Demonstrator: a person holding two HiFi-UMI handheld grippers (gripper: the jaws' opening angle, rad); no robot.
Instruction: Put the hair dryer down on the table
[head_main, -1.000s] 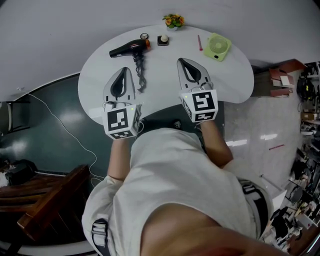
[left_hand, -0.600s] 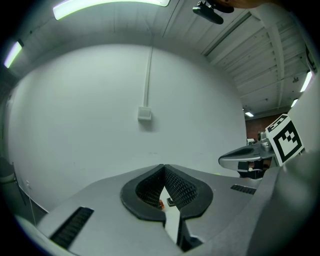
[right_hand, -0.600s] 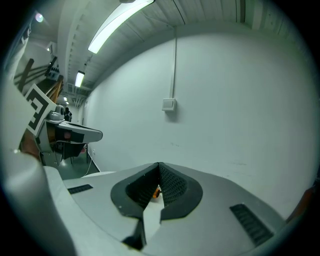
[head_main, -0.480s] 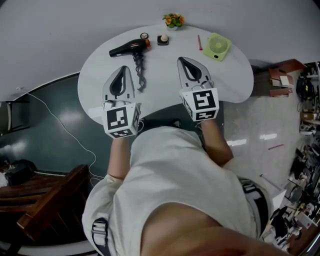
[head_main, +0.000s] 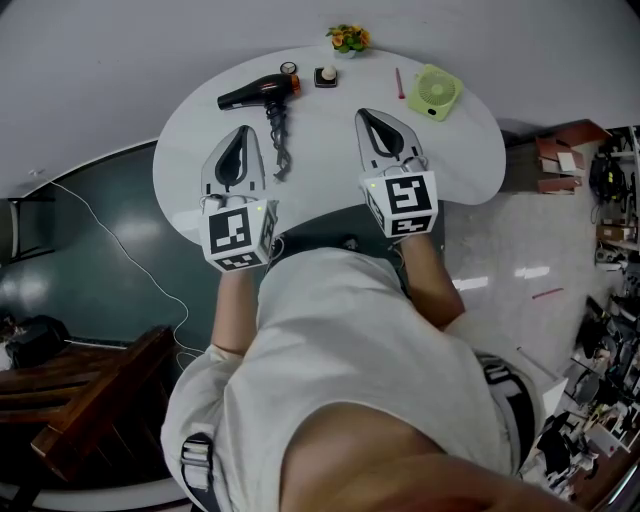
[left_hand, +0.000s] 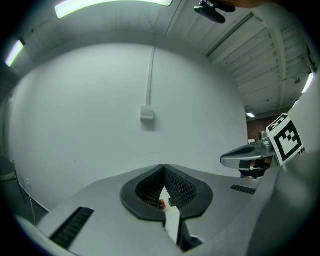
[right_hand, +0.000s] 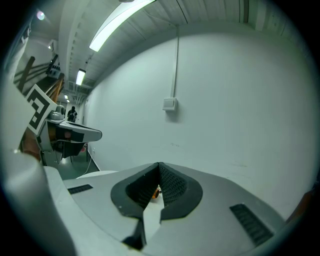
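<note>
A black hair dryer (head_main: 256, 93) with an orange rear end lies on the white table (head_main: 470, 150) at the far left, its coiled cord (head_main: 279, 140) trailing toward me. My left gripper (head_main: 240, 136) hovers over the table's near left, just beside the cord, shut and empty. Over the near middle, my right gripper (head_main: 366, 120) is also shut with nothing in it. In the left gripper view the shut tips (left_hand: 163, 166) meet against a white wall; the right gripper view shows the same at its tips (right_hand: 159, 164).
A green fan (head_main: 435, 93), a red pen (head_main: 399, 83), a small dark box (head_main: 326, 79), a little round clock (head_main: 288, 70) and a flower pot (head_main: 347, 41) stand along the table's far edge. A wooden chair (head_main: 90, 390) is at my left, a white cable (head_main: 130, 265) crosses the floor.
Both grippers have shifted slightly, the left one a little farther left; the hair dryer has stayed where it lies.
</note>
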